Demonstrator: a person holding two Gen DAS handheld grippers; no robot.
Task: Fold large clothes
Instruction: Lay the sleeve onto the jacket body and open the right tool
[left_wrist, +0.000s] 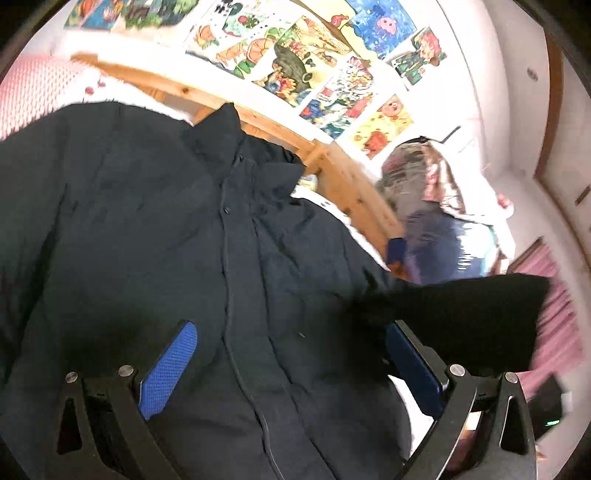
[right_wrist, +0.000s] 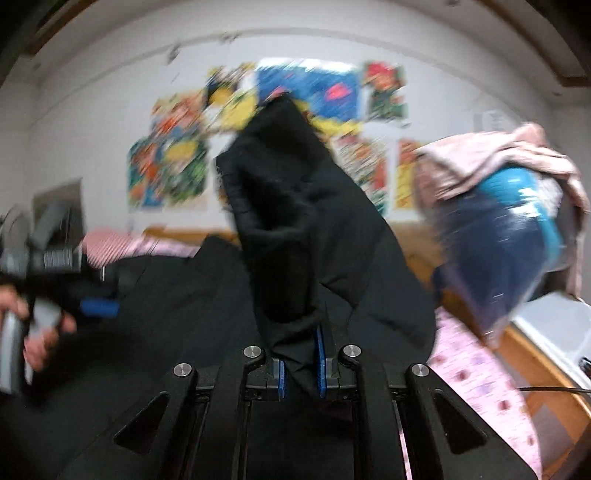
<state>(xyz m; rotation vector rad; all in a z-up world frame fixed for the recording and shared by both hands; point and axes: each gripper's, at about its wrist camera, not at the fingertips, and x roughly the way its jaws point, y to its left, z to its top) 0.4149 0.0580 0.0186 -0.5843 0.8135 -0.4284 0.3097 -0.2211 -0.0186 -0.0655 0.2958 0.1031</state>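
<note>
A large dark navy jacket (left_wrist: 147, 229) lies front-up on the bed, its snap placket running down the middle. My left gripper (left_wrist: 291, 354) hovers just above the jacket's lower front, open wide, with one blue pad on each side of the placket and nothing between them. In the blurred right wrist view my right gripper (right_wrist: 301, 365) is shut on the jacket's sleeve (right_wrist: 295, 206), which stands lifted above the body. That raised sleeve (left_wrist: 465, 314) shows at the right of the left wrist view. A hand (right_wrist: 33, 332) holds the left gripper (right_wrist: 99, 308) at the far left.
A wooden bed rail (left_wrist: 343, 173) runs behind the jacket, with pink bedding (left_wrist: 37, 88) at the head and a pink patterned sheet (right_wrist: 476, 369) at the right. A pile of clothes on a blue object (right_wrist: 509, 236) stands beside the bed. Colourful posters (left_wrist: 295, 59) cover the wall.
</note>
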